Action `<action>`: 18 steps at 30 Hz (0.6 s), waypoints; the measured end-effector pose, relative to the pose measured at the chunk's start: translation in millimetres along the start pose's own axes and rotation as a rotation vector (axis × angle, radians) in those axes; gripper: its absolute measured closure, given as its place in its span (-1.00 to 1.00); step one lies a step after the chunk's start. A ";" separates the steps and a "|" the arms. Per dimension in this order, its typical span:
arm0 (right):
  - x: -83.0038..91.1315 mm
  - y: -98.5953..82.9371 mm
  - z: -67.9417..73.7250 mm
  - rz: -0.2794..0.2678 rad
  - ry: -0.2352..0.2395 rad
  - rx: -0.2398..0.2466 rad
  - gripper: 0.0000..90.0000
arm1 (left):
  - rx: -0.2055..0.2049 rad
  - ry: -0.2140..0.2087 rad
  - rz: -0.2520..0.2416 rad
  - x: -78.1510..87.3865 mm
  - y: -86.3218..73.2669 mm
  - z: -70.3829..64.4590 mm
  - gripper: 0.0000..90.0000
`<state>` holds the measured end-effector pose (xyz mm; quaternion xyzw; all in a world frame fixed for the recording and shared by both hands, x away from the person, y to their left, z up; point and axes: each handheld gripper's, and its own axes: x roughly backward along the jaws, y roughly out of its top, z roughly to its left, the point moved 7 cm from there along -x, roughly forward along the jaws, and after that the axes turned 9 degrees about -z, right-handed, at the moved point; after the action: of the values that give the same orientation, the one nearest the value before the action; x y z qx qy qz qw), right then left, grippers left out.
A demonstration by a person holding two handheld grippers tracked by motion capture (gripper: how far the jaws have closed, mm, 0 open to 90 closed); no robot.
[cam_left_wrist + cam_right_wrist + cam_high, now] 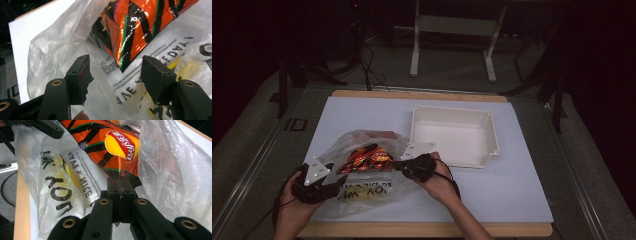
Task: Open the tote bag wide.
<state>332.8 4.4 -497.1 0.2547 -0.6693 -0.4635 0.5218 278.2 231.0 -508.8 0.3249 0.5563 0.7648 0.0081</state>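
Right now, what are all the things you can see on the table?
Crinkly orange and black foil chip bag: one, orange with black stripes, inside the plastic bag, its edge pinched by the right tool.
Thin clear plastic bag with black print: one, see-through, at the table's front left.
Shallow square white plastic tray: one, white, right of the bag, nothing in it.
Flat white board: one, white, covering the wooden tabletop.
Left tool: one, black, jaws apart over the plastic bag.
Right tool: one, black, jaws shut.

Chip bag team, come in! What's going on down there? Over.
Right tool shut on chip bag edge. Left tool open over the plastic bag. Chip bag lying in plastic bag's mouth. White tray waiting beside.
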 end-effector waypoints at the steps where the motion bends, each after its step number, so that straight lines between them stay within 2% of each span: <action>1: 1.1 1.2 -0.6 -0.004 -0.001 -0.002 1.00 | 0.002 -0.002 -0.010 -0.7 1.0 0.1 -0.07; 8: 5.5 5.4 -3.6 -0.024 0.006 -0.017 1.00 | -0.038 -0.027 -0.057 -5.6 10.9 -3.5 -0.06; 11: 6.9 7.7 -4.0 -0.035 0.012 -0.024 1.00 | -0.066 -0.028 -0.038 -10.4 11.6 -5.6 -0.03; 18: 8.8 14.4 -3.9 -0.057 0.034 -0.029 1.00 | -0.113 -0.020 -0.045 -18.8 17.1 -8.1 0.01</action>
<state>335.7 2.1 -480.2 0.2742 -0.6460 -0.4834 0.5233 294.9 210.6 -504.8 0.3190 0.5193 0.7913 0.0491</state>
